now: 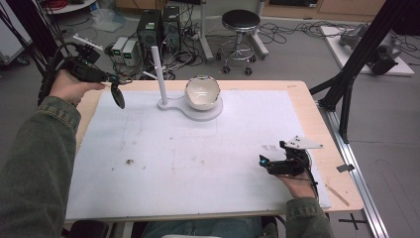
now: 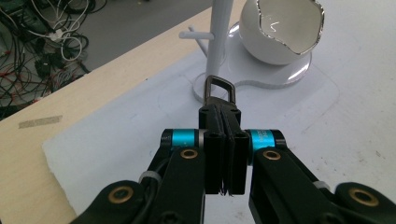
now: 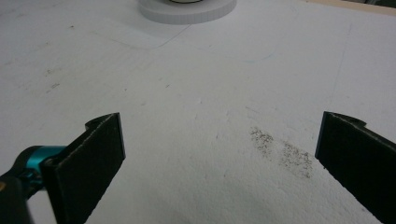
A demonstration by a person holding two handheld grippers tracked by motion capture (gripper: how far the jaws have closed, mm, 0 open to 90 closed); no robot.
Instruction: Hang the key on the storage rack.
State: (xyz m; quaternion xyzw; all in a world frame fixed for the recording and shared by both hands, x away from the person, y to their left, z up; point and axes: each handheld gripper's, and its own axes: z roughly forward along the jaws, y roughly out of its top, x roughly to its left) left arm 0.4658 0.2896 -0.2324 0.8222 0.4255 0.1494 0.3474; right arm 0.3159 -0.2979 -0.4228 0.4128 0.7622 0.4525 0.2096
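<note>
Writing we find none; our left gripper (image 2: 223,122) pinches a dark metal loop (image 2: 220,89) near the white stand (image 2: 219,42), right gripper (image 3: 219,154) gaping empty.

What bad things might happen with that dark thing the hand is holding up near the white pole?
1. The left gripper pinches a dark strap with a metal loop by a narrow bit, so it might slip out.
2. The strap's hanging end dangles and might swing into the white peg stand or miss its small pegs.
3. The cracked-egg-shaped bowl sits beside the stand, so a bump might knock it.
</note>
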